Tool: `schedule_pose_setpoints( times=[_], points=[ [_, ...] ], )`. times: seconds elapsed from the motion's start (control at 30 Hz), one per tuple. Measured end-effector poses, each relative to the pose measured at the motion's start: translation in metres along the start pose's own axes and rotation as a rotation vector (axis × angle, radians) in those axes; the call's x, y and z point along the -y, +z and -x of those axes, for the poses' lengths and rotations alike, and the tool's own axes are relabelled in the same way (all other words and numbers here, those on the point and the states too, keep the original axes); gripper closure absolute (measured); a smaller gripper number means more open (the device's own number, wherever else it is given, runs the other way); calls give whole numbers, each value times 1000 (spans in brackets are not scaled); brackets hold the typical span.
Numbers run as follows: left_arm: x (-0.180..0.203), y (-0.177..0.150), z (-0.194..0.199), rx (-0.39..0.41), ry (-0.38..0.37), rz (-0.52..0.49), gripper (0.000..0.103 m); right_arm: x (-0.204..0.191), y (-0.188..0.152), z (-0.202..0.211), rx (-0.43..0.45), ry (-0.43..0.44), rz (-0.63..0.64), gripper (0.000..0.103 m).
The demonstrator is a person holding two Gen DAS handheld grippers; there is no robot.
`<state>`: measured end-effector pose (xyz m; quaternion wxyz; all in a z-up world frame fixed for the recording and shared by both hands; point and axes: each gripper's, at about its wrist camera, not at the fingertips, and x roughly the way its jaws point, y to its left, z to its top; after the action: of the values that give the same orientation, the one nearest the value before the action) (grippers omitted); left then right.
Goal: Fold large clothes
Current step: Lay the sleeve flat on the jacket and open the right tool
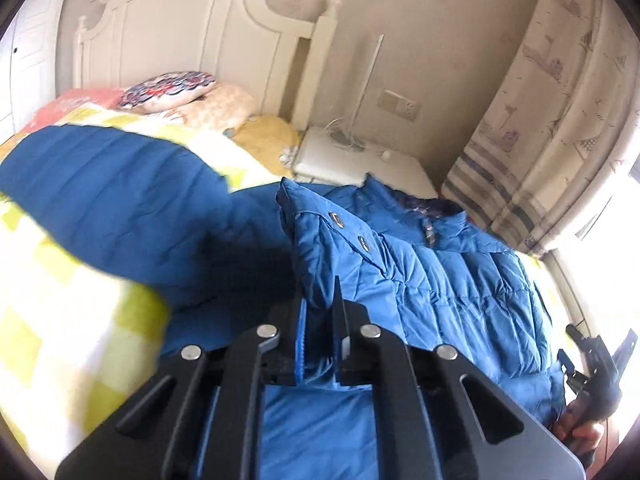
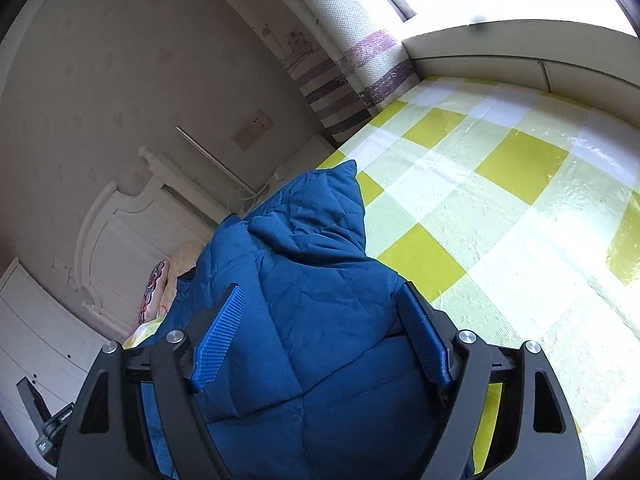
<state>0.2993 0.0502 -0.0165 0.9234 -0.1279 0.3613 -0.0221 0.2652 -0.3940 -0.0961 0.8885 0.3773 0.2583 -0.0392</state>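
A blue quilted puffer jacket (image 1: 432,276) lies on the bed, its front with metal snaps up and one sleeve (image 1: 108,200) stretched to the left. My left gripper (image 1: 320,312) is shut on a fold of the jacket's fabric. In the right wrist view the jacket (image 2: 304,280) bulges up between the blue pads of my right gripper (image 2: 320,292), whose jaws stand wide apart around the fabric without pinching it. The right gripper also shows at the left wrist view's right edge (image 1: 592,364).
The bed has a yellow-green and white checked cover (image 2: 500,208). Pillows (image 1: 168,90) and a white headboard (image 1: 192,36) are at the far end. A white nightstand (image 1: 352,156) stands beside it. A curtain (image 1: 552,112) and a bright window are at the right.
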Motion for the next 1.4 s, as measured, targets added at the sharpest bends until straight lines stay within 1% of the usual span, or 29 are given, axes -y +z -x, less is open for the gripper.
schedule_pose_setpoints(
  times=[0.07,0.13,0.17,0.2,0.23,0.27,0.3,0.33,0.37,0.4,0.43,0.47,0.5,0.53,0.57,0.6,0.63,0.67,0.7,0.73,0.77,0.8,0.83,0.9,1.03,1.13,1.2,1.3,1.4],
  points=[
    [-14,-10,-11,-47,48,7,93,0,1,0,-2,2,0,26],
    [-23,-20,-26,-95,71,1,87,-1,0,-1,-3,1,6,26],
    [-23,-24,-37,-125,90,-23,74,-1,-1,-1,-4,-2,8,26],
    [-24,-30,-45,-131,143,-74,50,-1,-1,-2,-6,-4,8,26],
    [-24,-33,-45,-109,194,-108,39,-1,-1,-2,-6,-4,7,26],
    [-23,-33,-41,-95,257,-133,23,-1,-1,-1,-6,-4,7,26],
    [-23,-31,-34,-80,268,-132,18,-1,-2,-1,-7,-4,7,26],
    [-22,-27,-20,-31,254,-119,18,-1,-2,-1,-6,-5,8,26],
    [-22,-22,-9,17,240,-106,15,-1,-1,-2,-7,-6,9,26],
    [-19,-16,13,110,221,-92,5,-2,-1,-2,-7,-8,11,26],
    [-16,-12,27,175,207,-92,2,-2,-1,-2,-8,-11,13,26],
    [-9,-9,38,225,193,-110,3,-2,-1,-2,-8,-14,16,26],
    [5,-6,40,234,188,-170,3,-3,-1,-3,-8,-15,17,26],
    [16,-2,33,205,186,-225,3,-3,-1,-3,-9,-16,18,26],
    [24,0,21,159,181,-273,3,-3,-2,-3,-8,-15,17,26],
    [30,1,1,100,182,-303,10,-3,-2,-2,-8,-16,17,26],
    [31,1,-15,55,193,-309,16,-3,-2,-3,-8,-16,18,26],
    [31,1,-33,0,194,-306,25,-3,-2,-3,-8,-16,18,26],
    [28,-2,-55,-85,159,-292,28,-3,-2,-3,-9,-17,19,26],
    [25,-8,-68,-140,128,-277,28,-3,-2,-3,-9,-19,19,26],
    [20,-15,-77,-166,124,-266,27,-3,-1,-3,-10,-20,20,26],
    [20,-25,-81,-131,134,-287,22,-4,-2,-3,-10,-21,20,26],
    [24,-29,-81,-129,141,-314,19,-4,-2,-3,-9,-22,22,26],
    [28,-32,-81,-130,132,-333,7,-5,-2,-2,-5,-24,27,27],
    [27,-34,-80,-141,101,-326,3,-11,-3,6,45,-50,58,34],
    [28,-31,-85,-145,95,-319,3,-41,-5,16,101,-117,204,35],
    [32,-30,-92,-149,104,-328,3,-74,-6,7,72,-153,347,35],
    [32,-29,-93,-150,103,-327,2,-128,-3,-25,-6,-217,551,35],
    [32,-29,-93,-151,99,-324,2,-161,4,-62,-42,-246,634,35]
  ],
)
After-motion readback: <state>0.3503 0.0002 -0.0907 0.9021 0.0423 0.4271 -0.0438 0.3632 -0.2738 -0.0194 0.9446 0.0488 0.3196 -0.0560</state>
